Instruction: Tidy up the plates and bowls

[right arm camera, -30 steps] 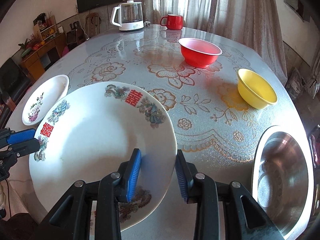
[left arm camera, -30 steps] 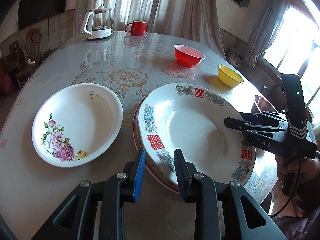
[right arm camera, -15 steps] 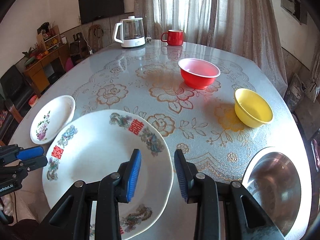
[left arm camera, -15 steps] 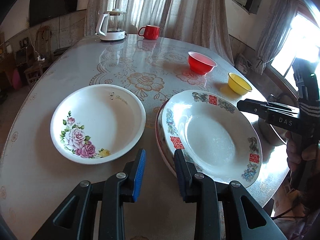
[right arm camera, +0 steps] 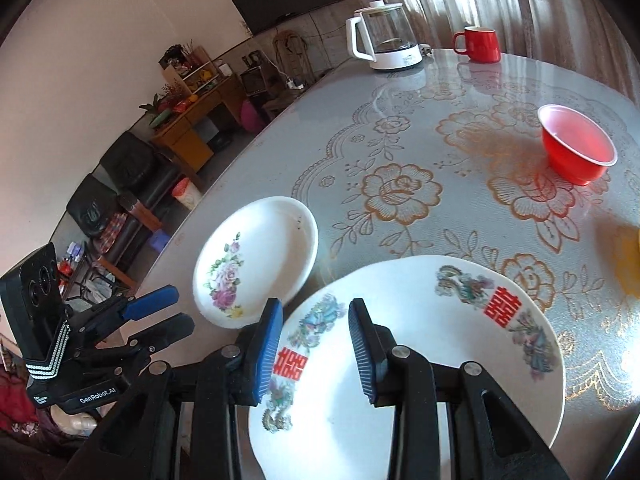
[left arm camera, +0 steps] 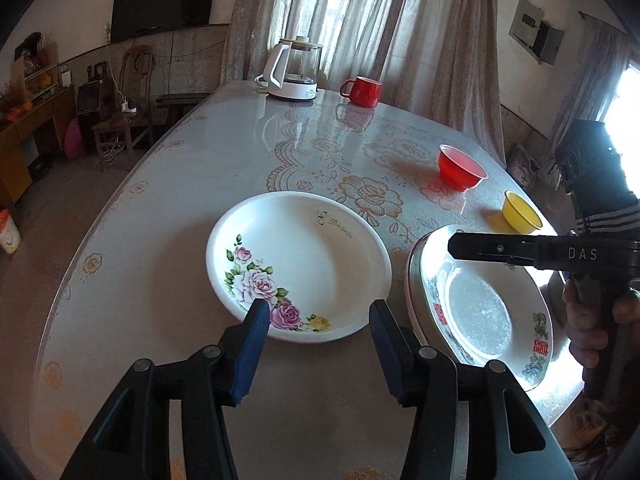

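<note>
A white rose-print plate (left arm camera: 298, 266) lies on the table, also in the right wrist view (right arm camera: 256, 260). My left gripper (left arm camera: 316, 322) is open and empty just in front of its near rim. Right of it lies a plate with red characters (left arm camera: 480, 304), stacked on another plate whose rim shows beneath. My right gripper (right arm camera: 316, 344) is open and empty above that stack (right arm camera: 420, 360). A red bowl (left arm camera: 460, 168) and a yellow bowl (left arm camera: 520, 212) stand further back right.
A glass kettle (left arm camera: 294, 70) and a red mug (left arm camera: 362, 90) stand at the table's far edge. The table (left arm camera: 160, 280) has a floral cover. Chairs and a cabinet stand off the left side.
My left gripper opened wide and moved left from the stacked plates to the rose plate. My right gripper opened a little and turned left, above the stack.
</note>
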The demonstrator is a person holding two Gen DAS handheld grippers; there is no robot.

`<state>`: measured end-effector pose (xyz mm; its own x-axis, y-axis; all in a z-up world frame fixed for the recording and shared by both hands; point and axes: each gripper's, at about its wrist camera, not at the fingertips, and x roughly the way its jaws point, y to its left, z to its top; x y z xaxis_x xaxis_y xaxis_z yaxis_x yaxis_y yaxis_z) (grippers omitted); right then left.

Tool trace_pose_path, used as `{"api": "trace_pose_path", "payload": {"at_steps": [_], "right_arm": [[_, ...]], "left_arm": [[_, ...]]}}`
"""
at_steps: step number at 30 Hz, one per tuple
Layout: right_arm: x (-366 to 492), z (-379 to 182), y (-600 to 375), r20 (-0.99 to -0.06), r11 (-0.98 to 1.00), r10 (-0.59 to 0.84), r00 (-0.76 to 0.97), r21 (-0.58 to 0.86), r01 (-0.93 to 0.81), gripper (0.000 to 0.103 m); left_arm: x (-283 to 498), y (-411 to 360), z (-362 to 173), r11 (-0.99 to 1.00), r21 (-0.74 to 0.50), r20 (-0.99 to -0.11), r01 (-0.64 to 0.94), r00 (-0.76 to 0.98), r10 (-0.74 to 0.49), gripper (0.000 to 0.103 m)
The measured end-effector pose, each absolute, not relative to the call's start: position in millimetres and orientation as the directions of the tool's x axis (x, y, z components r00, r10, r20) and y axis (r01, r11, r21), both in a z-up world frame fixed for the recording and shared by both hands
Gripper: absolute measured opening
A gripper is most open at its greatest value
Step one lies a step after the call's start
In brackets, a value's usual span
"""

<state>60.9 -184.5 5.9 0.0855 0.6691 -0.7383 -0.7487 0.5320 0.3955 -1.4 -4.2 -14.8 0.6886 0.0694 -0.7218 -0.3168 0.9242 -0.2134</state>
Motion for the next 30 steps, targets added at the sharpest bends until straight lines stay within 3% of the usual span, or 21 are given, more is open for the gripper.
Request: {"api": "trace_pose_path", "payload": {"at_steps": [6, 9, 16, 18, 20, 25, 30], "right_arm": [[70, -5, -155, -0.741, 0.515, 0.671, 0.002, 0.464, -0.721, 0.034], [75, -8, -145, -0.756, 0.543, 0.654, 0.016, 0.454, -0.707, 0.034], [88, -12, -123, -0.792, 0.593, 0.606, 0.074, 0.387, -0.706, 0.029], [93, -17, -119, -0.813, 0.615, 0.575, 0.089, 0.357, -0.703, 0.025], [98, -21, -114, -0.823, 0.625, 0.561, 0.089, 0.351, -0.697, 0.021], [103, -31, -103, -0.844, 0.628, 0.531, 0.072, 0.335, -0.702, 0.018], [102, -35, -89, -0.856, 0.611, 0.514, 0.054, 0.322, -0.723, 0.013]], "left_arm": [[-3, 21, -22, 0.896, -0.296, -0.722, -0.332, 0.691, 0.018, 0.069], [-3, 41, -27, 0.863, -0.365, -0.72, -0.349, 0.693, -0.025, 0.083], [-5, 90, -40, 0.775, -0.469, -0.708, -0.422, 0.704, -0.045, 0.084], [-4, 102, -47, 0.745, -0.504, -0.708, -0.436, 0.703, -0.067, 0.081], [-1, 109, -52, 0.73, -0.512, -0.717, -0.452, 0.693, -0.073, 0.064], [12, 110, -62, 0.73, -0.525, -0.732, -0.439, 0.67, -0.123, 0.035], [19, 103, -67, 0.743, -0.536, -0.728, -0.4, 0.665, -0.168, 0.028]]}}
